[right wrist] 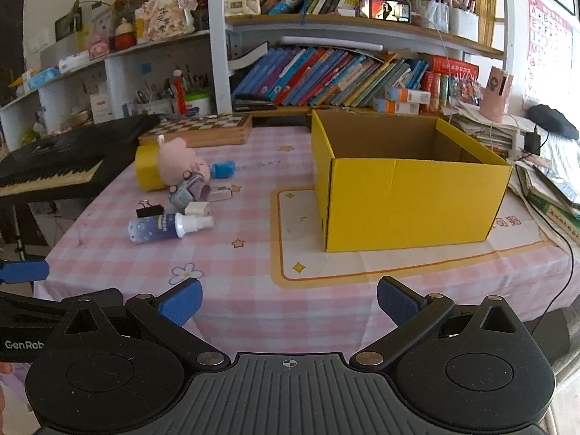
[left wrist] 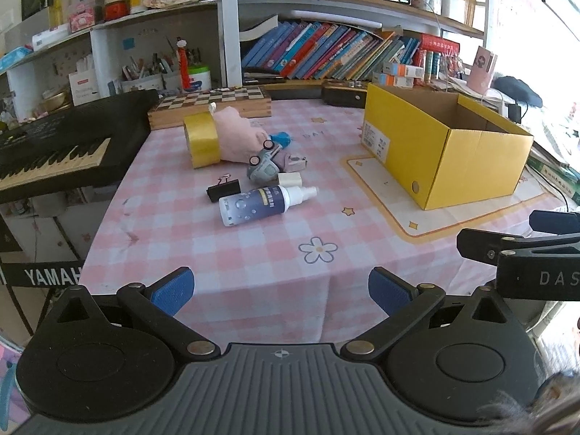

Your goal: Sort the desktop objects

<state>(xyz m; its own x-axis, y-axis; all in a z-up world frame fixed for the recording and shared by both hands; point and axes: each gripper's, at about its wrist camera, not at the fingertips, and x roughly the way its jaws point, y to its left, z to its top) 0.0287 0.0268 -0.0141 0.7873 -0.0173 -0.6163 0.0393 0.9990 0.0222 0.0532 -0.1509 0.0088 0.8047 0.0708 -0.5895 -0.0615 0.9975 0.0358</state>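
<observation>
Grippers at the bottom of each wrist view, both over the near table edge. Left gripper [left wrist: 281, 291] spread wide, blue pads [left wrist: 173, 290] apart, nothing between them. Right gripper [right wrist: 289, 302] likewise splayed and empty, pads [right wrist: 181, 302] well separated; also visible at the right edge of the left wrist view [left wrist: 522, 250].

Beyond, pink checked tablecloth [left wrist: 253, 253] with a flower print. Centre of the left wrist view: spray bottle [left wrist: 262, 203] lying on its side, nozzle toward the right. Just above it, black binder clip [left wrist: 223, 188] and small cream block [left wrist: 290, 179]. Behind those, grey toy car [left wrist: 264, 165] tipped against pink plush toy [left wrist: 237, 137]. Yellow tape roll [left wrist: 202, 139] on edge, touching the plush at its left. Small blue item [left wrist: 282, 138] just right of the plush.

Right of centre, open yellow cardboard box [left wrist: 446, 145], upright on a cream mat [left wrist: 453, 214], well apart from the cluster. Upper left, black keyboard [left wrist: 65, 141] and chessboard [left wrist: 214, 99]; bookshelves [left wrist: 344, 50] across the top.
</observation>
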